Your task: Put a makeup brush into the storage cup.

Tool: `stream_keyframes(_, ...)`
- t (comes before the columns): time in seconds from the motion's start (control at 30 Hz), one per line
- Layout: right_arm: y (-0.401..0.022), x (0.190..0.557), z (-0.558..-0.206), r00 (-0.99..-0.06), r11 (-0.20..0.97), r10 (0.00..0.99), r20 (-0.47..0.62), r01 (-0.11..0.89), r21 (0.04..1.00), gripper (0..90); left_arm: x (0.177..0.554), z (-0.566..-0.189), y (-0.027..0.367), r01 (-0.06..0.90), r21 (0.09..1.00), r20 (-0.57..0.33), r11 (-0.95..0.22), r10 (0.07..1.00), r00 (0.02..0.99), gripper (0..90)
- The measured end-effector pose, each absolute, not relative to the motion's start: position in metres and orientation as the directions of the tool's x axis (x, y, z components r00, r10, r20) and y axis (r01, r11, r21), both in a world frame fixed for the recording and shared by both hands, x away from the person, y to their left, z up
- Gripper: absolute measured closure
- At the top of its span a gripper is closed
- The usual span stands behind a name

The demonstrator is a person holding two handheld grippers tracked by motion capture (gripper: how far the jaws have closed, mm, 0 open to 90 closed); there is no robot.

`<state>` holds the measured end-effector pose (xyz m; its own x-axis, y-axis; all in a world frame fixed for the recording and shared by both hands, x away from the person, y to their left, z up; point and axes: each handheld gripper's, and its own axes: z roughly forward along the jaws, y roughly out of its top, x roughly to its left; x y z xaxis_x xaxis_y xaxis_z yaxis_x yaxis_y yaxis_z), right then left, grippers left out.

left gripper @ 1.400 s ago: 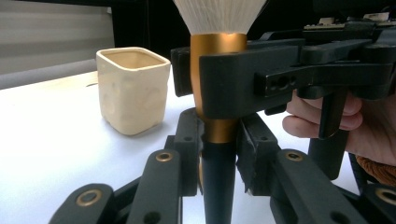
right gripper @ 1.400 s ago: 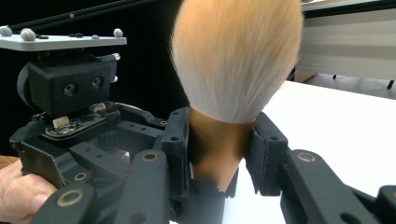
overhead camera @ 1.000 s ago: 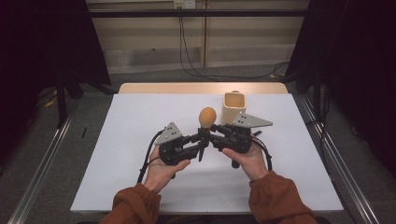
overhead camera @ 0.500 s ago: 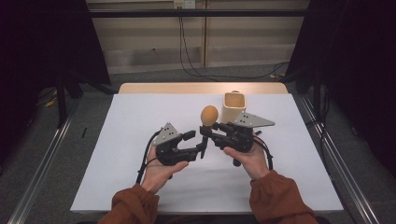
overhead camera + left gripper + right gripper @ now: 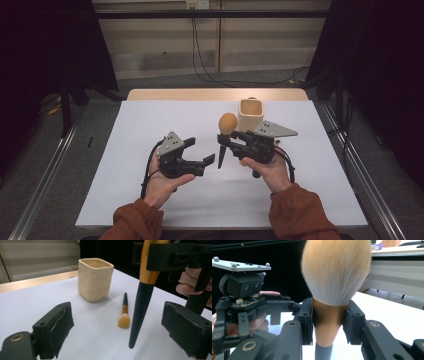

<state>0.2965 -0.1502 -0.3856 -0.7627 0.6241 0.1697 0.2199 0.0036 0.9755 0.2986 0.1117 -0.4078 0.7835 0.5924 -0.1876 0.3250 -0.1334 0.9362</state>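
A: Which step is this?

B: A carry, I'd judge. The right claw (image 5: pixel 226 138) is clamped on the gold collar of the big brush (image 5: pixel 226 131), bristles up, black handle hanging down clear of the surface (image 5: pixel 150 130). The left claw (image 5: pixel 199 151) stands apart with nothing in it, just beside the handle tip.

A: And next?

B: Probably the cup (image 5: pixel 249 114), which sits just behind the right claw. The brush would need lifting over the rim and lowering handle first, kept upright so the tip doesn't catch the wall.

A: How does the brush look?

B: A full, rounded head of pale orange bristles (image 5: pixel 336 270), a gold collar, then a tapering black handle (image 5: pixel 140 312). A smaller brush (image 5: pixel 124 312) lies flat beyond the left claw, near the cup.
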Motion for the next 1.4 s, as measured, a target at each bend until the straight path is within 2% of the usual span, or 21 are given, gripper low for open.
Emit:
stream_keyframes(0.23,-0.157,0.297,-0.386,-0.750,0.011,0.642,0.159,0.215,0.976,64.7,0.299,-0.407,0.127,0.321,0.933,-0.160,-0.161,0.614,0.773,4.5)
stream_keyframes(0.63,-0.177,0.299,-0.382,-0.723,0.008,0.677,0.140,0.197,0.980,64.6,0.297,-0.410,0.157,0.322,0.932,-0.133,-0.169,0.666,0.734,5.6)
stream_keyframes(0.73,-0.183,0.301,-0.381,-0.712,0.006,0.689,0.137,0.194,0.981,64.7,0.296,-0.409,0.167,0.336,0.936,-0.175,-0.109,0.683,0.709,5.6)
stream_keyframes(0.87,-0.189,0.303,-0.379,-0.702,0.004,0.700,0.133,0.190,0.982,64.6,0.295,-0.410,0.181,0.327,0.942,-0.187,-0.071,0.698,0.691,5.5)
stream_keyframes(1.4,-0.204,0.316,-0.367,-0.670,0.012,0.735,0.105,0.168,0.986,64.6,0.281,-0.421,0.224,0.273,0.957,-0.113,-0.093,0.750,0.652,4.2)
